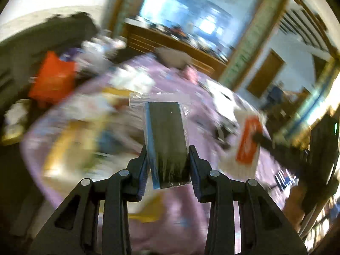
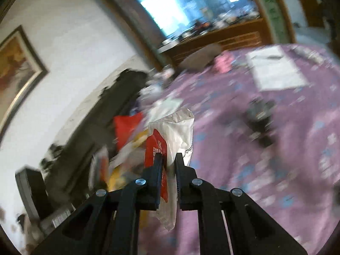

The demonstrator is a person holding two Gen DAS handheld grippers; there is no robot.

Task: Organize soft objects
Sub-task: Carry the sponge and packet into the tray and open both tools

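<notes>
Left wrist: one wrapped sponge (image 1: 167, 138), seemingly, clawed.

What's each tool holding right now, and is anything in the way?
Left tool shut on dark sponge in clear wrap. Right tool shut on red-and-white plastic bag. Both held above the cluttered purple bedspread. Nothing blocking; view blurred.

- right gripper (image 2: 169, 156) is clamped tight on a crinkly white plastic bag with a red label (image 2: 178, 131); bag sticks up past the fingertips and a bit hangs below them too
- underneath is a purple bedspread (image 2: 244, 148) with small blue and white patches; pretty blurry
- white sheet of paper (image 2: 276, 72) lies flat on it, far side; dark object (image 2: 260, 116) near the middle, can't tell what
- red bag (image 2: 125, 127) off the left edge of the bed, in a blurry heap
- framed picture (image 2: 19, 70) on the white wall; wooden dresser (image 2: 223, 40) at the back
</notes>
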